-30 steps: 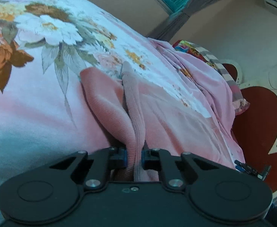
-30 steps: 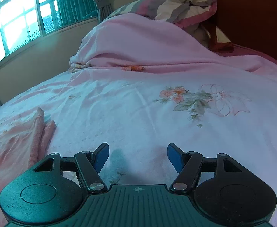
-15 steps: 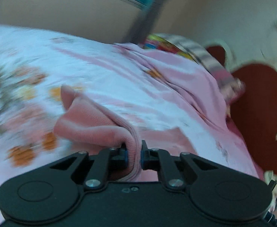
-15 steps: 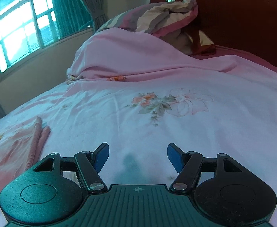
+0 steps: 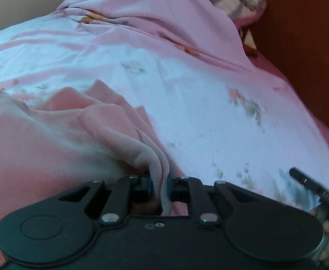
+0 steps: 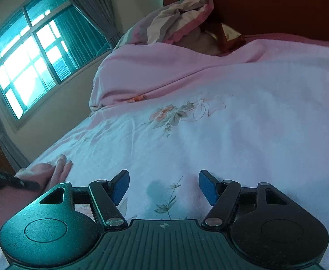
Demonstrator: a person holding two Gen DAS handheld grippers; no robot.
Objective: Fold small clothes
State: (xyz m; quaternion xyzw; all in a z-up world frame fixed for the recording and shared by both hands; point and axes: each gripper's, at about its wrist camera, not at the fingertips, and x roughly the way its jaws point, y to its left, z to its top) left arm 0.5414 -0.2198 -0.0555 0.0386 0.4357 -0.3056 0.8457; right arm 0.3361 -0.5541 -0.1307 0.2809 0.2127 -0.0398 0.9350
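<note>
A pink ribbed garment [image 5: 110, 121] lies bunched on the floral bed sheet [image 5: 209, 103]. My left gripper [image 5: 160, 185] has a fold of its edge between the pads; the jaws are opening, but the cloth still looks pinched and drapes up from the bed to the fingers. In the right wrist view the same garment [image 6: 56, 168] shows at the lower left. My right gripper [image 6: 163, 186] stands open just above bare sheet, holding nothing, to the right of the garment. Its blue pads [image 6: 121, 185] are well apart.
A heaped pink blanket [image 6: 164, 72] and a striped pillow [image 6: 180, 20] lie at the head of the bed against the dark red headboard [image 5: 299, 33]. A window [image 6: 29, 67] with curtains is on the left wall. Floral sheet [image 6: 254, 135] spreads ahead and to the right.
My left gripper has swept the garment's edge across the bed toward the headboard side and rolled. The right gripper has shifted sideways and tilted; its jaws stay as wide as before.
</note>
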